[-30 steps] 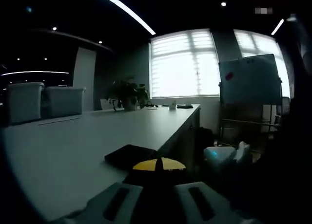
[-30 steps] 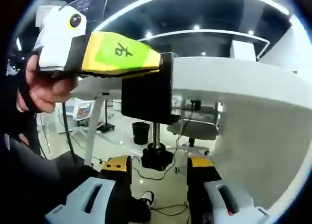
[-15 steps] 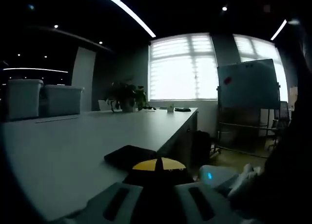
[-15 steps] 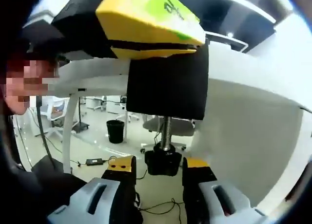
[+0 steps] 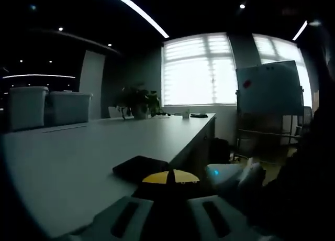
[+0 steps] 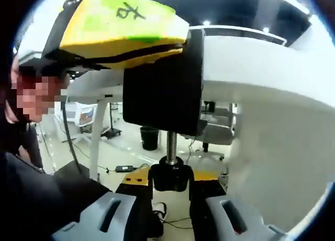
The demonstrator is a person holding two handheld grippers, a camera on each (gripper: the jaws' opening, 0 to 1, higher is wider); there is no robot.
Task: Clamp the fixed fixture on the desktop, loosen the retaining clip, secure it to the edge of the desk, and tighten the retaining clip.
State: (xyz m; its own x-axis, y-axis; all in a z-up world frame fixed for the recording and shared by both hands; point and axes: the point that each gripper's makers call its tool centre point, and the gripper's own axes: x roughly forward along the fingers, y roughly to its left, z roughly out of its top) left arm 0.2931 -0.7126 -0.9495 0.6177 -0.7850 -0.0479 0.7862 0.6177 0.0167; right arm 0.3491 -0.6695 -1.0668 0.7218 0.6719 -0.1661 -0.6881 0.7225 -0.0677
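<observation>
The black clamp fixture [image 6: 162, 89] sits over the edge of the white desk [image 6: 251, 68]. Its threaded screw [image 6: 171, 145] hangs below and ends in a black knob [image 6: 171, 177]. My right gripper [image 6: 171, 182] comes up from under the desk and is shut on that knob, one yellow-tipped jaw on each side. In the right gripper view my left gripper [image 6: 123, 23], yellow and green, holds the fixture's top from above the desk. In the left gripper view the fixture's flat black top plate [image 5: 140, 167] lies on the desk [image 5: 78, 157], and my left gripper [image 5: 170, 177] is shut on it.
Two white boxes [image 5: 47, 107], a potted plant [image 5: 138, 102] and small items stand at the desk's far end, with a whiteboard [image 5: 269, 89] by the windows. My right gripper [image 5: 230, 175] shows beside the desk edge. Below the desk are desk legs [image 6: 99, 131], a bin [image 6: 149, 138], a chair and floor cables.
My right gripper has risen to the knob, and its jaws, which stood apart under it, have shut on it. The left gripper keeps its hold on the fixture.
</observation>
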